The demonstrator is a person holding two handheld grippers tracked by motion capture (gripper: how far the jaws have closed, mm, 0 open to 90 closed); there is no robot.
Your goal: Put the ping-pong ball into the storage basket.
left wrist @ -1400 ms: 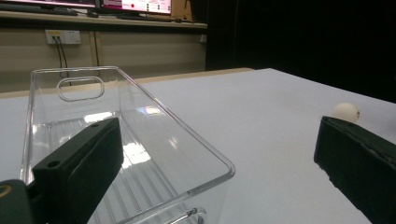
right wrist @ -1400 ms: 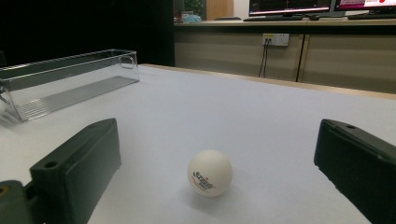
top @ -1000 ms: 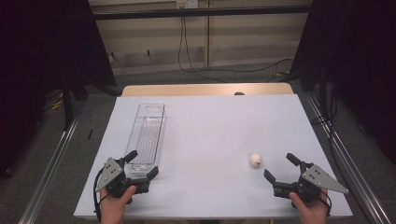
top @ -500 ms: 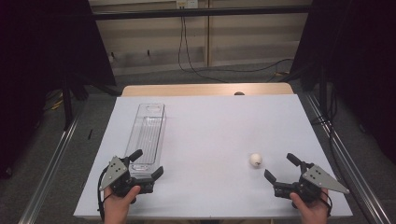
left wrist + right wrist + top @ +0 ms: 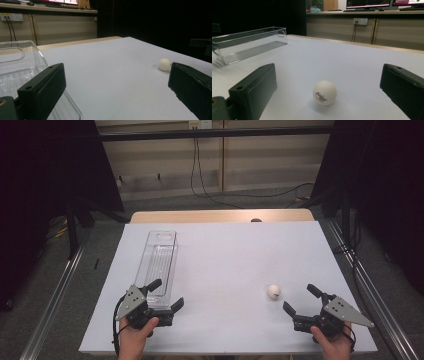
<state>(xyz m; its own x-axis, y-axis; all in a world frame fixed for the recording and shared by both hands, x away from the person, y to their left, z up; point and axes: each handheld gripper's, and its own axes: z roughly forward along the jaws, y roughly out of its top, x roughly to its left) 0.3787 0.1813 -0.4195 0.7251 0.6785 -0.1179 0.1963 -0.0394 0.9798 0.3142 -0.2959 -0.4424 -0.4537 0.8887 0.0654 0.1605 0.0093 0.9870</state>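
Since a second ago my left gripper (image 5: 165, 294) has crept a little forward and to the right along the near end of the clear tray (image 5: 161, 259); one of its spread jaws now sits over the tray's near corner. My right gripper (image 5: 301, 299) has barely moved, jaws wide apart and holding nothing. The white ball (image 5: 273, 291) lies on the white table (image 5: 225, 255) just ahead of my right gripper, slightly to its left, untouched. Nothing stands between them; the tray is well apart, far left
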